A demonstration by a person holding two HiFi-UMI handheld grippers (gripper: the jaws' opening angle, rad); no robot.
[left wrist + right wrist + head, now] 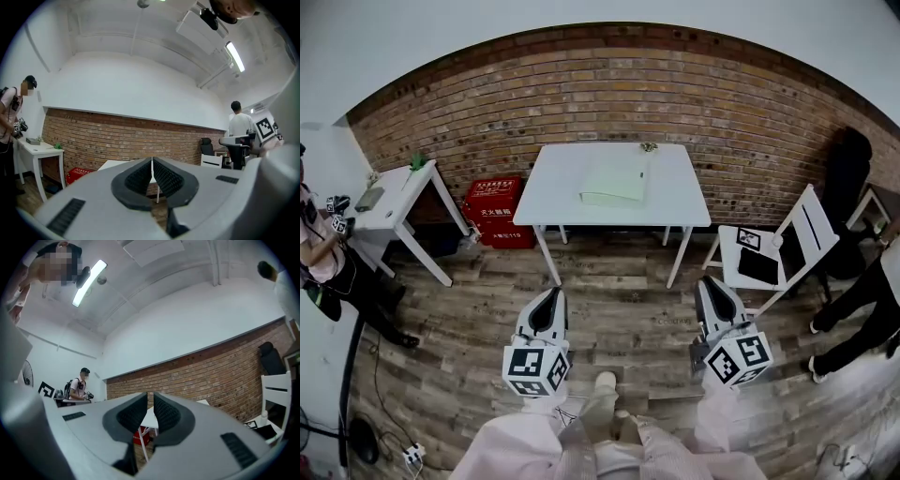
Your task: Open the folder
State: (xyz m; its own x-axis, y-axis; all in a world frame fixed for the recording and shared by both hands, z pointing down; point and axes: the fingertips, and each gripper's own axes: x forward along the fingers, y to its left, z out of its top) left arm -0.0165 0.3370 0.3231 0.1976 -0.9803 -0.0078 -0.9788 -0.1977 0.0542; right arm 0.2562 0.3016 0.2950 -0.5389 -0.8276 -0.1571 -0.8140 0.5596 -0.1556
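On white surface [562,202]: pale green folder [614,183], closed, lying flat.
Left gripper [550,292] jaws: clenched together, empty.
Right gripper [712,284] jaws: narrowly parted, empty.
Red box [499,212] on floor: white print, "119" legible.

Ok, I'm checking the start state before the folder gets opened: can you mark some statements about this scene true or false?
1. The folder lies closed on the white table. True.
2. The left gripper is clamped on the folder. False: its jaws are together on nothing, well short of the table.
3. A red box stands by the brick wall. True.
4. The white chair stands left of the table in the head view. False: it stands to the right.
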